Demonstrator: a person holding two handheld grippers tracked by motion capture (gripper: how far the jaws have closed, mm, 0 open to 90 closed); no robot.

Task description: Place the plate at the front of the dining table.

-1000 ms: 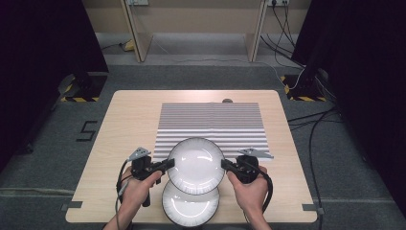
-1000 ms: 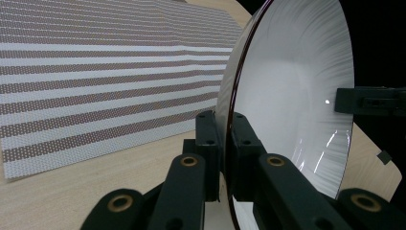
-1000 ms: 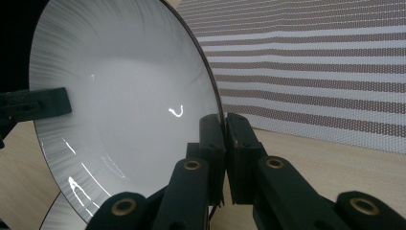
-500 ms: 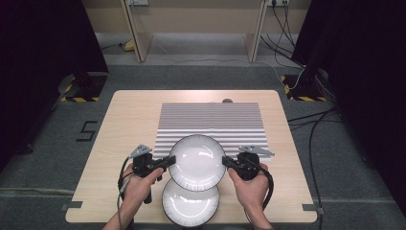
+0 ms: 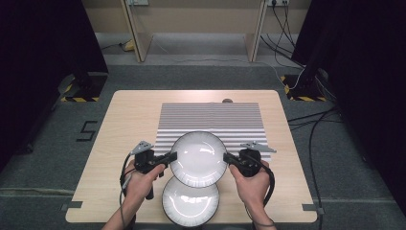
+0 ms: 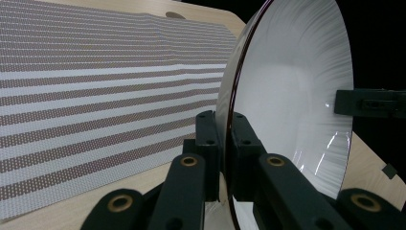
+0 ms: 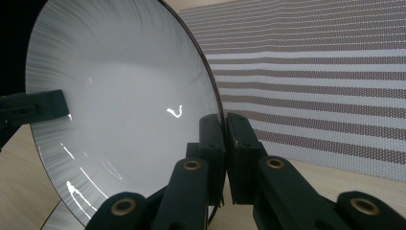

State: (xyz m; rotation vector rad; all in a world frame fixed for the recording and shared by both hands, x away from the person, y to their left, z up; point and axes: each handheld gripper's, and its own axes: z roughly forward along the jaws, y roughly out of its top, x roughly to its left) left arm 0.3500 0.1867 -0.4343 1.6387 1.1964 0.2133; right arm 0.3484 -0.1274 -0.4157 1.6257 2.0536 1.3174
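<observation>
A white plate with a dark rim (image 5: 198, 158) hangs above the table, held from both sides. My left gripper (image 5: 171, 157) is shut on its left rim and my right gripper (image 5: 226, 158) is shut on its right rim. In the left gripper view my jaws (image 6: 223, 129) pinch the plate's edge (image 6: 292, 96), and the other gripper's jaw (image 6: 368, 103) shows at the far rim. The right gripper view has my jaws (image 7: 224, 129) clamped on the plate (image 7: 119, 96). A second white plate (image 5: 190, 203) lies on the table below, partly covered by the held one.
A striped grey-and-white placemat (image 5: 210, 117) lies on the wooden table (image 5: 129, 120) just beyond the held plate. A small dark round mark (image 5: 227, 100) sits at the mat's far edge. Cables and dark stands line the floor to the right.
Both grippers have carried the held plate a little away from the person, toward the placemat, so it covers less of the lower plate.
</observation>
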